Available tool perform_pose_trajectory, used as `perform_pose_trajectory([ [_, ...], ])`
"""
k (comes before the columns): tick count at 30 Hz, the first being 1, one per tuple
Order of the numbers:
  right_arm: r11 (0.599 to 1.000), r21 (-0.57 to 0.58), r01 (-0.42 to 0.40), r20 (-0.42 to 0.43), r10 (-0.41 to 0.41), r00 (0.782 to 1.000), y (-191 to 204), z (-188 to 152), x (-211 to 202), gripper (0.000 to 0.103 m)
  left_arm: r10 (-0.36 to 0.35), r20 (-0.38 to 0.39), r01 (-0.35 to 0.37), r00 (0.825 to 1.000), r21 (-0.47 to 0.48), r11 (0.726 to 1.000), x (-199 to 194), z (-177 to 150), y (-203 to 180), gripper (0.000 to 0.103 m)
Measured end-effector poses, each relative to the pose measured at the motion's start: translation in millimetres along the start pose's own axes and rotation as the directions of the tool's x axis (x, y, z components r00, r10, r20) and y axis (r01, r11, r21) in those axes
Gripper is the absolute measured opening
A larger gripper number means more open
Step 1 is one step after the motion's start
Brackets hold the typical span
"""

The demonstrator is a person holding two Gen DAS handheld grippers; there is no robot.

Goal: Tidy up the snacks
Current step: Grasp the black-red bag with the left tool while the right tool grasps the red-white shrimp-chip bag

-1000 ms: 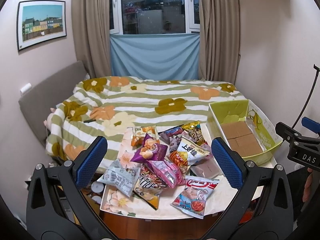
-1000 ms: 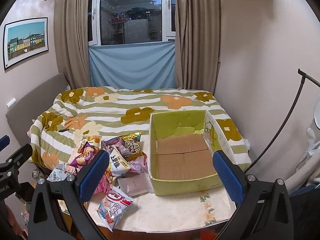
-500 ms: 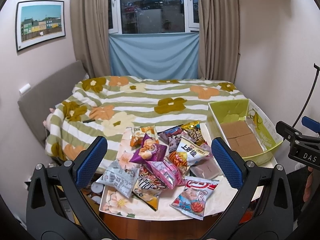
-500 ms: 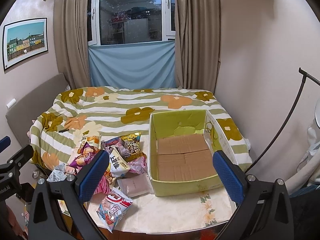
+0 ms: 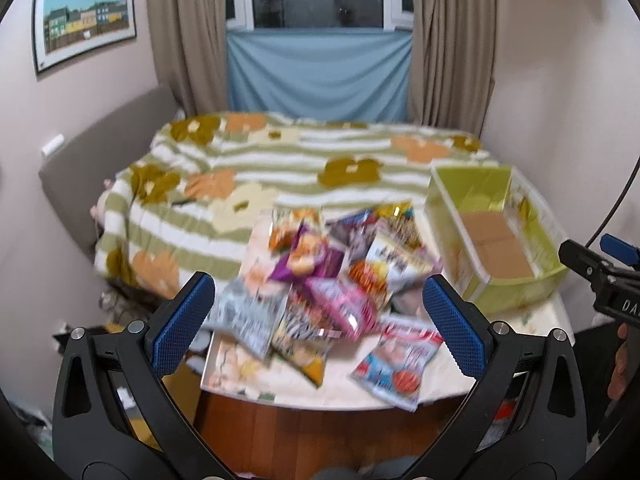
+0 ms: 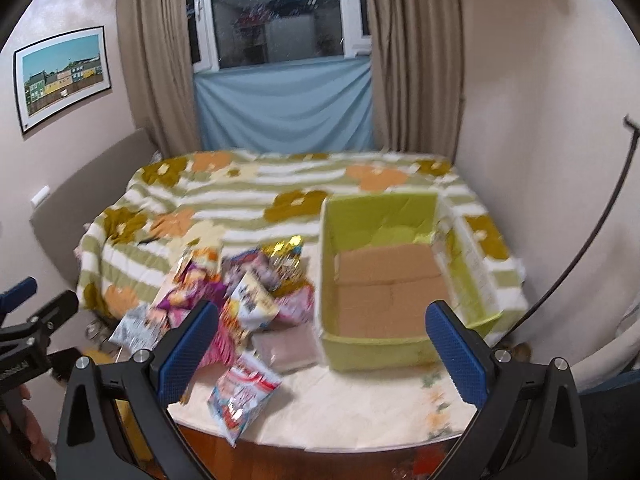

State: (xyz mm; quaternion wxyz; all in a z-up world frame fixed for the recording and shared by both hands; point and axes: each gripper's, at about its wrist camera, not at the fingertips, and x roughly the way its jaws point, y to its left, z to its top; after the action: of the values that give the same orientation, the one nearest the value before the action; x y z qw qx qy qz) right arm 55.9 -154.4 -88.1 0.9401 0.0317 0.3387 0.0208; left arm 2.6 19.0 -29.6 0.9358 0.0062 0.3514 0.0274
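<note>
Two hand-held grippers, left (image 5: 318,306) and right (image 6: 322,338), gape above snack packets (image 5: 332,280).

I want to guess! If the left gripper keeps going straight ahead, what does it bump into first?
Probably the snack pile on the table: the open left gripper points right at it, though depth is unclear.

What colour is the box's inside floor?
Plain cardboard brown; the box walls are lime green. Clearest in the right wrist view.

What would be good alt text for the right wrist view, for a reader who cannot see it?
The open right gripper hangs above a table holding an empty green cardboard box, with a pile of snack bags to its left. Behind are a bed with a flowered blanket and a curtained window.
</note>
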Motion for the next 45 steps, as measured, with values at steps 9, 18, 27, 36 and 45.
perform_pose_trajectory([
  [9, 0.987, 0.071, -0.144, -0.207, 0.155, 0.966, 10, -52, 74, 0.102, -0.043, -0.176, 0.047, 0.984, 0.020, 0.999, 70, -53, 16, 0.103],
  [18, 0.968, 0.196, -0.157, -0.340, 0.217, 0.915, 38, -93, 133, 0.102, -0.068, -0.231, 0.112, 0.971, 0.185, 0.976, 136, -72, 20, 0.103],
  [27, 0.948, 0.309, -0.072, -0.420, 0.204, 0.884, 48, -124, 170, 0.102, -0.090, -0.286, 0.194, 0.954, 0.359, 0.913, 198, -91, 12, 0.103],
  [36, 0.929, 0.370, -0.017, -0.429, 0.187, 0.884, 55, -134, 191, 0.102, -0.084, -0.343, 0.240, 0.936, 0.444, 0.864, 239, -104, -1, 0.085],
  [45, 0.923, 0.385, -0.026, -0.442, 0.209, 0.873, 62, -138, 206, 0.083, -0.107, -0.339, 0.267, 0.935, 0.469, 0.842, 236, -102, 4, 0.065],
])
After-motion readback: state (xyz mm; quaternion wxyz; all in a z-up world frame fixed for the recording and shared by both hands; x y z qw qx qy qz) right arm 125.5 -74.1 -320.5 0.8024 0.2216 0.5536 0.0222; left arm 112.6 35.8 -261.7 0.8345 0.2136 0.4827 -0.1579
